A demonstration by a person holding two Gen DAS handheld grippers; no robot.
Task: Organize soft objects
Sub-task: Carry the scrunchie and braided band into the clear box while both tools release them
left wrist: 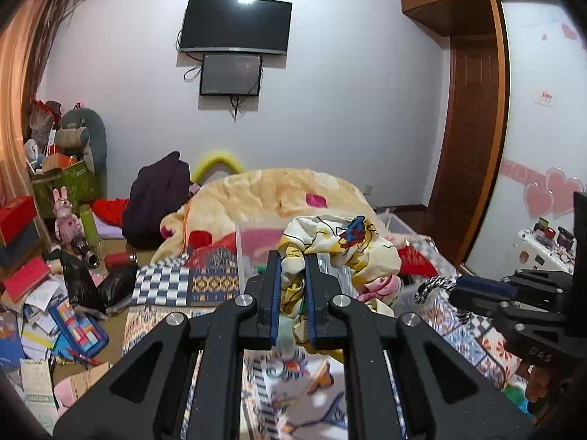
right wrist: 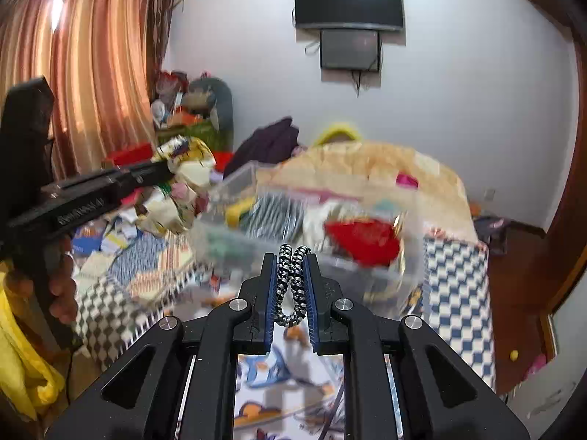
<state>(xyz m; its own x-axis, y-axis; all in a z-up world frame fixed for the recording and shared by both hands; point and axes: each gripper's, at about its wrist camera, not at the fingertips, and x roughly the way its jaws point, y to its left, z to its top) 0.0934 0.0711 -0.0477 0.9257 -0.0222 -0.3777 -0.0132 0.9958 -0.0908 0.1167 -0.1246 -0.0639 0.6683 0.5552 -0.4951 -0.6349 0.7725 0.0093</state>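
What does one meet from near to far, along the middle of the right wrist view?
Right gripper holding the black-and-white cord → clear plastic box → yellow blanket → black screen on the wall.

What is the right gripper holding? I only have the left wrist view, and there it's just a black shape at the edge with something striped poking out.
Observer: The right gripper is shut on a black-and-white braided cord, folded into a loop between the blue pads.
Operator: Where is it aimed?
Observer: Toward a clear plastic bin on the bed, blurred but showing red and striped fabrics inside.
Operator: And how does my left gripper look from that side?
Observer: The left gripper is at the left of the right wrist view, with the yellow cartoon-print cloth bunched at its tip and hanging beside the bin, not in it.
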